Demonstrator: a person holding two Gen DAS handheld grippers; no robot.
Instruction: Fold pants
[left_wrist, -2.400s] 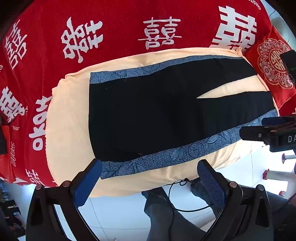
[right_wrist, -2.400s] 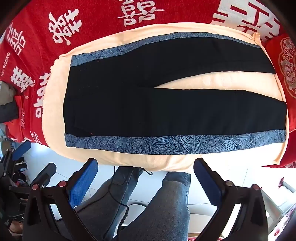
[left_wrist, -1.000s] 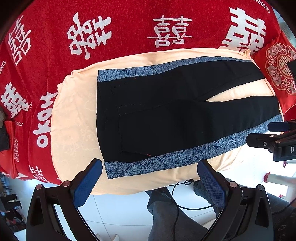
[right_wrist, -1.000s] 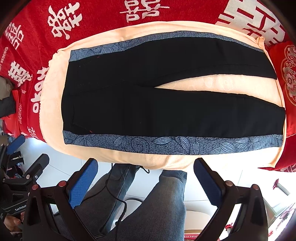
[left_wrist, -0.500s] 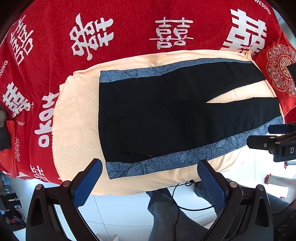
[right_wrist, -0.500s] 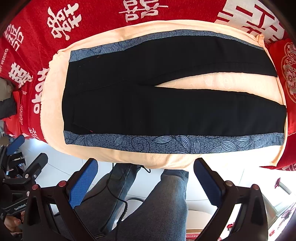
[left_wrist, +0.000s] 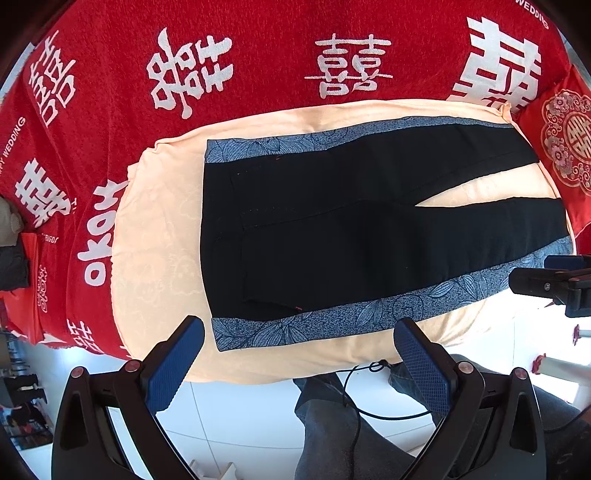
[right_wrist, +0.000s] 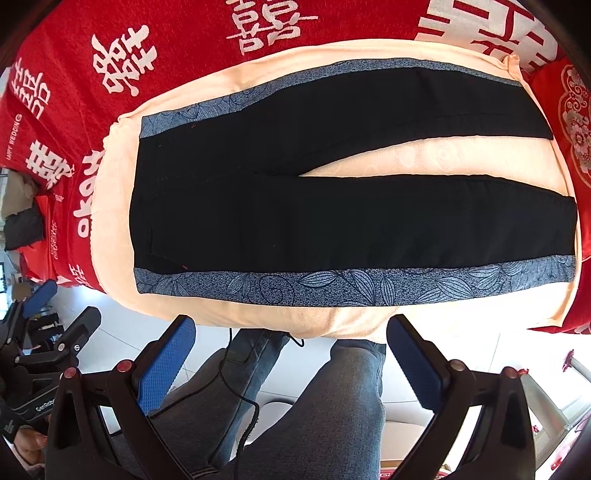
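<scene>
Black pants (left_wrist: 332, 229) with blue leaf-patterned side stripes lie flat on a peach cloth (left_wrist: 159, 236), waistband at the left, legs spread to the right. They also show in the right wrist view (right_wrist: 332, 206). My left gripper (left_wrist: 299, 332) is open and empty, held above the near edge by the waistband corner. My right gripper (right_wrist: 291, 328) is open and empty, above the near edge by the near leg's stripe (right_wrist: 369, 284). Neither touches the pants.
A red bedspread (left_wrist: 258, 55) with white characters covers the bed. A red patterned cushion (left_wrist: 569, 144) lies at the right. The person's legs in jeans (right_wrist: 332, 406) and a black cable (right_wrist: 240, 387) are below over white floor. The other gripper (left_wrist: 550, 284) shows at the right.
Both grippers have drifted slightly; the pants look a little larger in the right wrist view. The pants have not moved and both grippers stay open.
</scene>
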